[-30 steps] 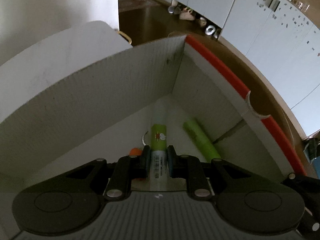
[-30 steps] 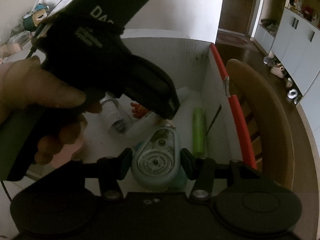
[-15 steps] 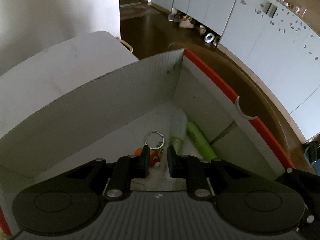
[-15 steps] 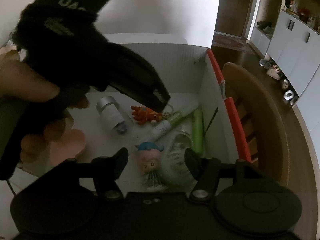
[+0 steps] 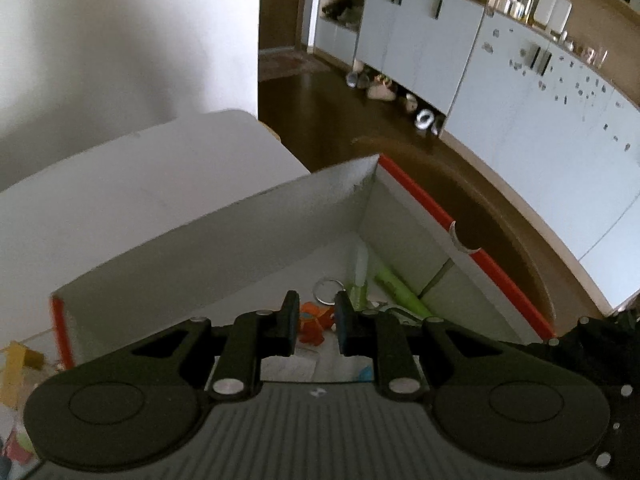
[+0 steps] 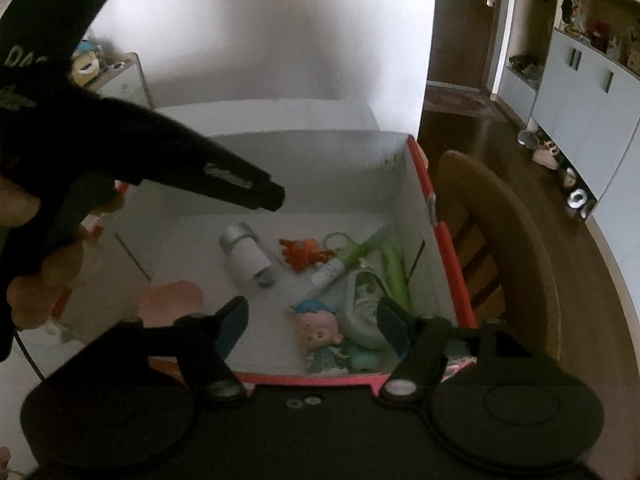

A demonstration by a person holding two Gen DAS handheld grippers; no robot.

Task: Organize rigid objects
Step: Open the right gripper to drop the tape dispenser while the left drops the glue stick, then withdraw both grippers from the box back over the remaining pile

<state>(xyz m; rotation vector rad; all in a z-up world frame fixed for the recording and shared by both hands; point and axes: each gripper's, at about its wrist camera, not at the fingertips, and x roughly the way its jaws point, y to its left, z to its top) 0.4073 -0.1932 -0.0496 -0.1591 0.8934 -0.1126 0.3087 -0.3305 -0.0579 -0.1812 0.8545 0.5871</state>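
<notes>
both grippers have lifted up out of the white cardboard box with red edges (image 6: 424,216). right gripper (image 6: 310,316) jaws just spread, releasing the pale mint tape dispenser (image 6: 364,312), now on the box floor beside a blue-haired doll figure (image 6: 320,332). left gripper (image 5: 316,322) clenched on nothing.

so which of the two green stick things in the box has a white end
The green marker, lying diagonally with its white end toward the doll; the all-green tube hugs the box wall.

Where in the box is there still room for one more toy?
The box floor is bare along the back wall and left of the silver bottle. The right side is crowded: orange toy, pens, doll.
</notes>
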